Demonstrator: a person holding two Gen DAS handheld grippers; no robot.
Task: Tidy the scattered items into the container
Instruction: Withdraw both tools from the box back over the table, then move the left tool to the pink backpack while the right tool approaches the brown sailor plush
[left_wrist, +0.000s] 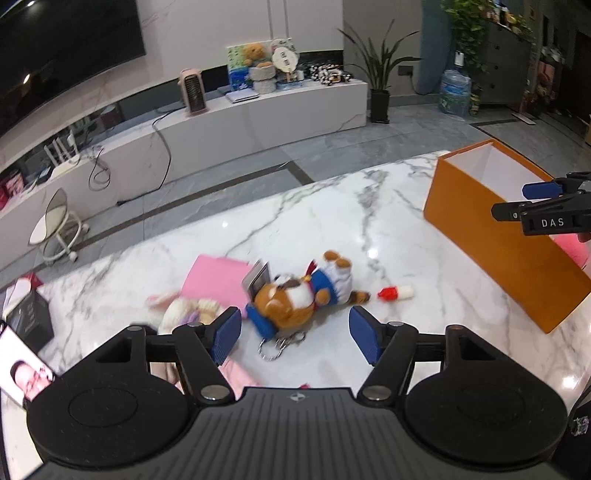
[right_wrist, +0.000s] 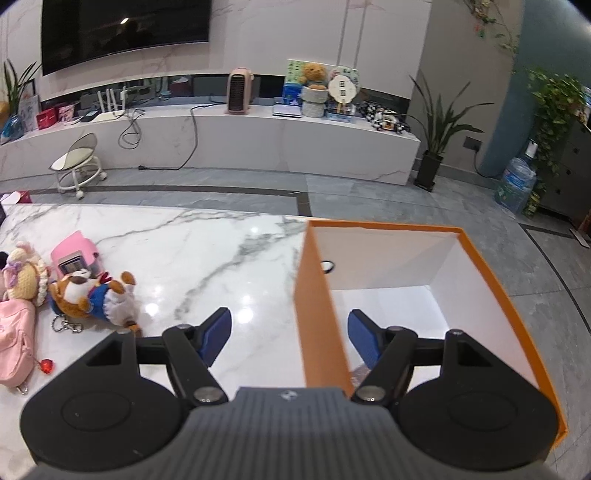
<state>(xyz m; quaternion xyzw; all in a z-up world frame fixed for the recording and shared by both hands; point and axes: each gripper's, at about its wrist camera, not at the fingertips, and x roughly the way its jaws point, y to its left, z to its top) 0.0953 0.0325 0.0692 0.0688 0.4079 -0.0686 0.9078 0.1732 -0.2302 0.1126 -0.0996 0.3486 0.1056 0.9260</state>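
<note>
A brown plush toy in a blue outfit (left_wrist: 295, 297) lies on the marble table (left_wrist: 332, 221) with a metal keyring below it. My left gripper (left_wrist: 295, 338) is open and empty, just above and in front of the plush. An orange box (left_wrist: 498, 243) with a white inside stands at the right. My right gripper (right_wrist: 290, 338) is open and empty, straddling the box's left wall (right_wrist: 317, 314); it also shows in the left wrist view (left_wrist: 532, 201). A small red-capped white bottle (left_wrist: 395, 293) lies right of the plush. The plush also shows in the right wrist view (right_wrist: 92, 291).
A pink block (left_wrist: 218, 278), a cream crocheted doll (left_wrist: 184, 310), a pink backpack (right_wrist: 13, 339) with a red heart charm (right_wrist: 46, 365) and a black box (left_wrist: 29, 319) lie on the table's left. A phone (left_wrist: 22, 373) is at the left edge.
</note>
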